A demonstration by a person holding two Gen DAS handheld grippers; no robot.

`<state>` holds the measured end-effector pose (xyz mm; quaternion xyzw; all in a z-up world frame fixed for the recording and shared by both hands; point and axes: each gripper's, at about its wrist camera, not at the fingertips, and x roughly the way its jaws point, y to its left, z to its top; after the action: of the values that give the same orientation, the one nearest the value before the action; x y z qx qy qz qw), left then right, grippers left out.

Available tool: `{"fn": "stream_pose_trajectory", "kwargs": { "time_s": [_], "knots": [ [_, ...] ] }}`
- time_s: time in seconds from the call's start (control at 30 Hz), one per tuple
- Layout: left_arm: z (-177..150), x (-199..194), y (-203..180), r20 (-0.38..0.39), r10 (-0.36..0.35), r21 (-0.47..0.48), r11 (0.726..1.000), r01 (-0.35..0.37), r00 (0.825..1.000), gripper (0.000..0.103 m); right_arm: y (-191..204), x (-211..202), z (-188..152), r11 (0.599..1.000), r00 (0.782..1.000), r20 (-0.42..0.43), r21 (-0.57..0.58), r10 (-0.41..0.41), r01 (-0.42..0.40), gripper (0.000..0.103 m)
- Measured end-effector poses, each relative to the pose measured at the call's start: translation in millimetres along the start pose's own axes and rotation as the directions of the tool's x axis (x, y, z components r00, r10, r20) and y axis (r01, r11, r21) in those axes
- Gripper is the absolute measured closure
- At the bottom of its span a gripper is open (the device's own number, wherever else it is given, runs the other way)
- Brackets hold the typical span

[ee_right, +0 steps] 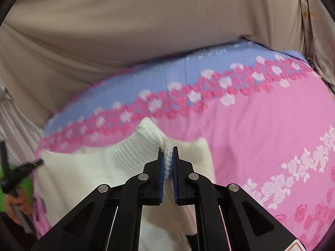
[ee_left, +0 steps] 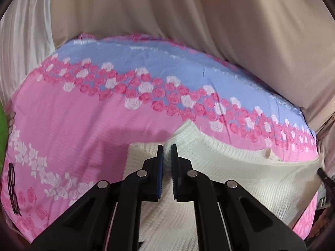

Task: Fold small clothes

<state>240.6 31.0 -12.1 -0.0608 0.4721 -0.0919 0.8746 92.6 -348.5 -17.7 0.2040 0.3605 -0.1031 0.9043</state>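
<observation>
A white knitted garment (ee_left: 230, 167) lies on a pink and blue bedsheet with rose print (ee_left: 73, 115). My left gripper (ee_left: 167, 148) is shut on a fold of the white knit near its upper edge. In the right wrist view the same white garment (ee_right: 94, 171) spreads to the left, and my right gripper (ee_right: 167, 149) is shut on a pinched ridge of its knit. The other gripper (ee_right: 12, 173) shows at the far left edge, in a hand.
Beige curtain-like fabric (ee_left: 167, 10) hangs behind the bed, also in the right wrist view (ee_right: 125, 31). A pair of dark glasses (ee_left: 12, 190) lies on the sheet at the left. A green surface (ee_left: 3, 121) shows at the far left edge.
</observation>
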Motion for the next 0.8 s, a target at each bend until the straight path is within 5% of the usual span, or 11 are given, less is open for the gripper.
{"fn": "stream_pose_trajectory", "kwargs": {
  "time_s": [0.07,0.23,0.37,0.43,0.47,0.5,0.53,0.6,0.8],
  "knots": [
    [2.7,8.2,-2.8,0.004,0.032,0.012,0.999,-0.032,0.999,0.097,3.7,2.4,5.5,0.999,0.999,0.028,-0.039,-0.027,0.028,0.097],
    [2.3,67.1,0.2,-0.129,0.084,0.01,0.996,-0.083,0.988,0.096,-35.6,74.7,-6.4,0.993,0.99,-0.13,0.098,-0.058,0.071,0.097],
    [-14.7,86.5,-1.8,-0.16,0.125,0.046,0.992,-0.119,0.979,0.092,-32.8,96.1,-21.4,0.991,0.971,-0.217,0.061,-0.103,0.119,0.091],
    [-20.1,70.2,-0.2,-0.138,0.107,0.03,0.994,-0.104,0.985,0.078,-25.9,73.8,-24.0,0.99,0.975,-0.181,0.028,-0.131,0.138,0.083],
    [-25.2,53.9,1.9,-0.117,0.101,0.014,0.995,-0.1,0.988,0.069,-22.4,57.4,-26.5,0.99,0.978,-0.157,0.013,-0.136,0.139,0.068],
    [-30.4,40.1,4.6,-0.1,0.104,0.005,0.995,-0.104,0.99,0.046,-19.8,35.7,-32.9,0.99,0.982,-0.126,-0.001,-0.139,0.14,0.051],
    [-37.6,25.0,8.0,-0.081,0.108,-0.005,0.994,-0.108,0.991,0.032,-18.1,17.8,-38.9,0.991,0.985,-0.105,-0.008,-0.136,0.136,0.046],
    [-60.4,-7.3,18.4,-0.04,0.104,-0.029,0.994,-0.105,0.994,0.021,-21.1,-14.4,-64.8,0.993,0.987,-0.105,-0.012,-0.122,0.122,0.037],
    [-143.0,-30.3,62.0,-0.178,0.085,-0.196,0.973,-0.119,0.98,0.019,-46.7,-38.5,-163.4,0.987,0.948,-0.294,0.069,-0.12,0.147,0.037]
  ]
}}
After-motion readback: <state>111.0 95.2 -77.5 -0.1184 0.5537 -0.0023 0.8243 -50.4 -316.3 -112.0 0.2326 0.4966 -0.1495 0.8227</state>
